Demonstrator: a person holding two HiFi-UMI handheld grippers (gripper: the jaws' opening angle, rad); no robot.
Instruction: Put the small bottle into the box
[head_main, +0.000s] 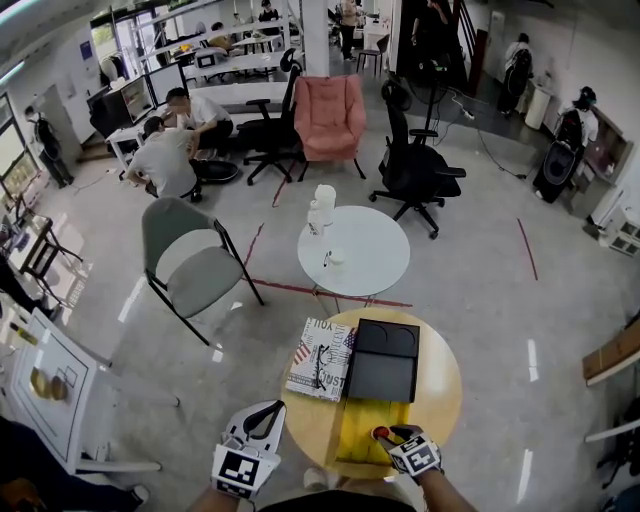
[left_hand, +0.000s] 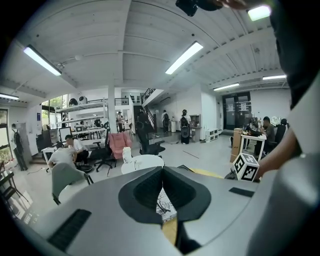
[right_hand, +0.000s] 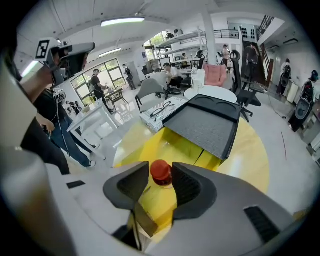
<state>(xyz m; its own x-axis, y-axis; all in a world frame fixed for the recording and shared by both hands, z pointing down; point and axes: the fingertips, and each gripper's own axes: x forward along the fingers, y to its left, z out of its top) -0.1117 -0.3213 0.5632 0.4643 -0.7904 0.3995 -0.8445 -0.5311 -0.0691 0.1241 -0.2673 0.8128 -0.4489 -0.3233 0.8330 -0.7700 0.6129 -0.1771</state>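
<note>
Nearly at box (head_main: 358, 436) edge, small bottle (right_hand: 161, 170) in right tongs (right_hand: 160, 176)

I'm looking into an open-plan office: swivel chairs (head_main: 412, 165), long benches (head_main: 235, 65) with monitors (head_main: 130, 98), seated people (head_main: 195, 110) working, ceiling strip lights (left_hand: 184, 57) overhead.

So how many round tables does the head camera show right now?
2. The yellowish round table is the nearest, right below the person. The white round table stands just beyond it. More may be hidden among the desks and people further back.
</note>
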